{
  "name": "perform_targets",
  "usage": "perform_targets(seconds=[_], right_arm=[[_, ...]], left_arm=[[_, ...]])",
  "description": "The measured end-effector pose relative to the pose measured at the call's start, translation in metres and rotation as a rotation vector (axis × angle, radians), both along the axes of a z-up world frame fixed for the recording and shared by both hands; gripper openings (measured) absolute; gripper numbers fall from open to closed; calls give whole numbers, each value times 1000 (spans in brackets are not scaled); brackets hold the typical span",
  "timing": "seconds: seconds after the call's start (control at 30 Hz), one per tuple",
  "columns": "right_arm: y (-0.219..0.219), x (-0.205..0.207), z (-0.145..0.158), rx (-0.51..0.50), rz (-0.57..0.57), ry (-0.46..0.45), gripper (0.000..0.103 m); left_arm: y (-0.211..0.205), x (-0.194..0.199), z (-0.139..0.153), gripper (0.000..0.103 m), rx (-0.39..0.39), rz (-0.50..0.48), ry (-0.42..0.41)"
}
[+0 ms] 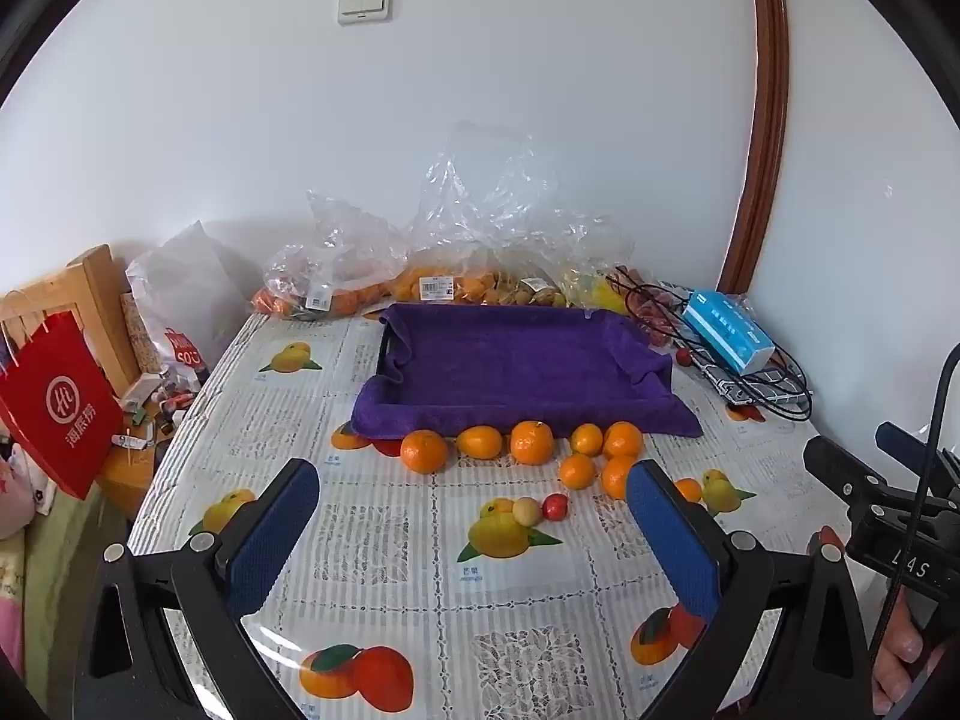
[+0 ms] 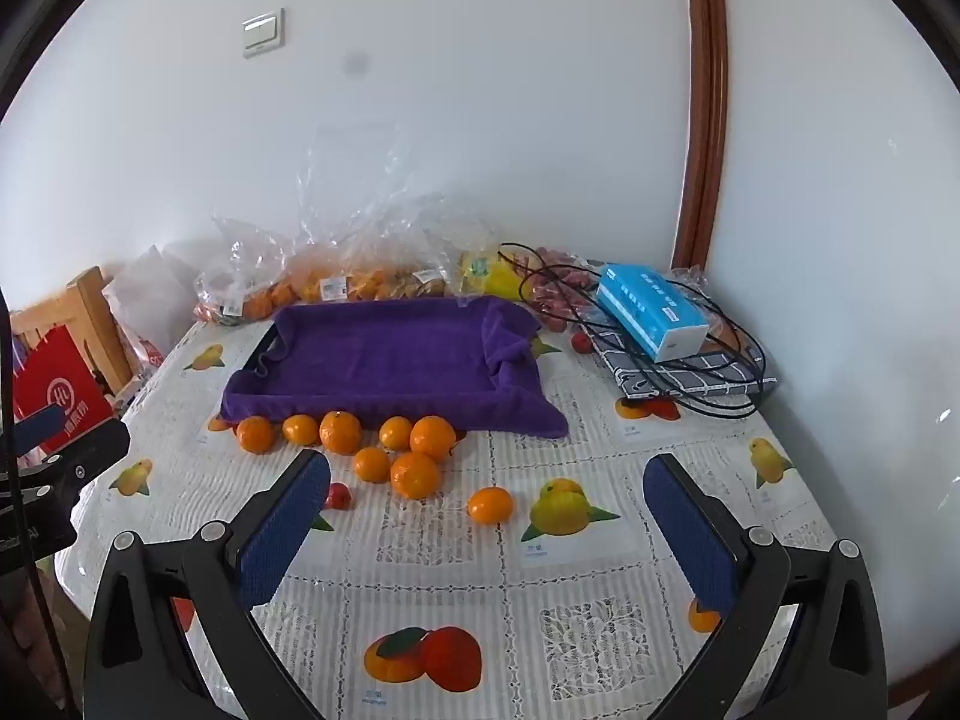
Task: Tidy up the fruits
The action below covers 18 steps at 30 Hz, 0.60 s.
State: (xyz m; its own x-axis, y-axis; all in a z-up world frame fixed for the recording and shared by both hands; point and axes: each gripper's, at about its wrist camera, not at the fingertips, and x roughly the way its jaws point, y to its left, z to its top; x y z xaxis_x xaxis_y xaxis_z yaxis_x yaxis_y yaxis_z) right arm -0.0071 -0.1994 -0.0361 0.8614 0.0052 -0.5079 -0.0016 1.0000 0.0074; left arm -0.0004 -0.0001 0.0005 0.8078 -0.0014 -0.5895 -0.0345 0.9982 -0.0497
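A cluster of round, glossy oranges [image 1: 531, 441] lies on the table [image 1: 384, 546] along the near edge of a shallow rectangular tray [image 1: 516, 360], which is lined with a plush purple towel [image 1: 528, 414] whose hem spills onto the tabletop. In the right wrist view one more orange [image 2: 491, 505] sits alone at about five o'clock from the cluster, well apart from it. In the left wrist view a small smooth red fruit [image 1: 555, 506] and a pale yellowish round fruit [image 1: 527, 510] touch each other at roughly six o'clock from the cluster. The table wears a clear-covered cloth with a lace pattern and printed fruit pictures. At twelve o'clock from the tray, crinkled transparent plastic bags [image 1: 474, 222] hold more orange and yellow fruit against the white wall. At about two o'clock from the tray a light blue tissue box [image 1: 729, 331] rests on a checked fabric amid looping black cables [image 1: 774, 396]. A red paper bag [image 1: 57, 405] hangs at nine o'clock, off the table. The left gripper [image 1: 474, 516] stands wide with nothing between its textured blue pads; the right gripper [image 2: 486, 510] is equally wide and grips nothing.
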Motion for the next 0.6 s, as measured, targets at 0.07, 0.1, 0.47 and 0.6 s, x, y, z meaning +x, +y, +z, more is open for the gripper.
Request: perform_targets(seconds=[0.07,0.1,0.47,0.6], right_arm=[[-1,0,0,3,-1,9,103],[-1,1,-1,10,0,9,103],[0,-4,7,2,2,-7,103],[0,-4,8,0,3,-7,103]], left_arm=[[-1,0,1,103,-6,1,-6],[4,-2,1,103,-28,0,-17],[-2,0,2,103,5,17,-23],[0,-2,1,103,-6,19,-28]])
